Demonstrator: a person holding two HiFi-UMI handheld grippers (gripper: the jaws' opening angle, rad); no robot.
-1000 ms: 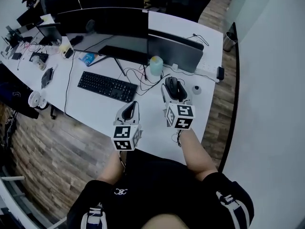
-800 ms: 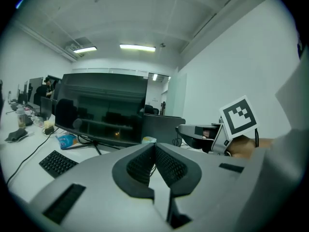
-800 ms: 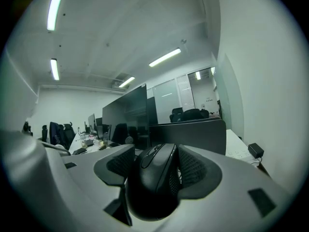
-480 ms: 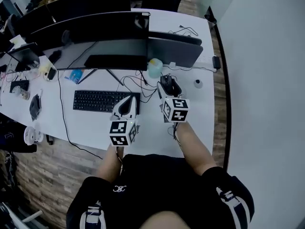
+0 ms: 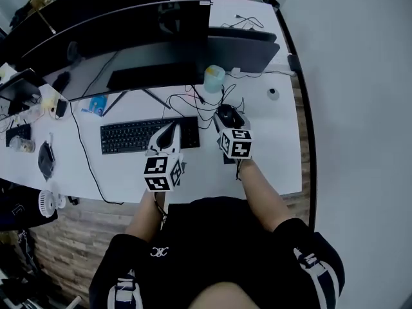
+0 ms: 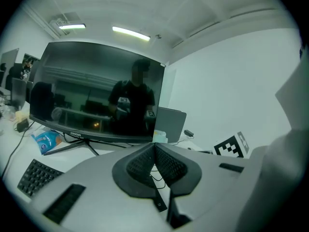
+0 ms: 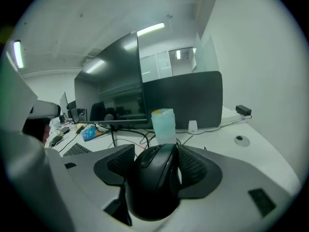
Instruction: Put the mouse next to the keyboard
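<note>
Your right gripper (image 5: 227, 118) has its jaws spread wide around the black mouse (image 7: 155, 180), both pads pressed against its sides, so you are holding it. The mouse sits just off the right end of the keyboard (image 5: 132, 136), slightly behind its back edge; whether it touches the white desk (image 5: 273, 150) cannot be told. Your left gripper (image 5: 171, 129) has its jaws closed together on nothing, its tips over the keyboard's right part. Tangled cables (image 5: 193, 103) lie behind the keyboard.
</note>
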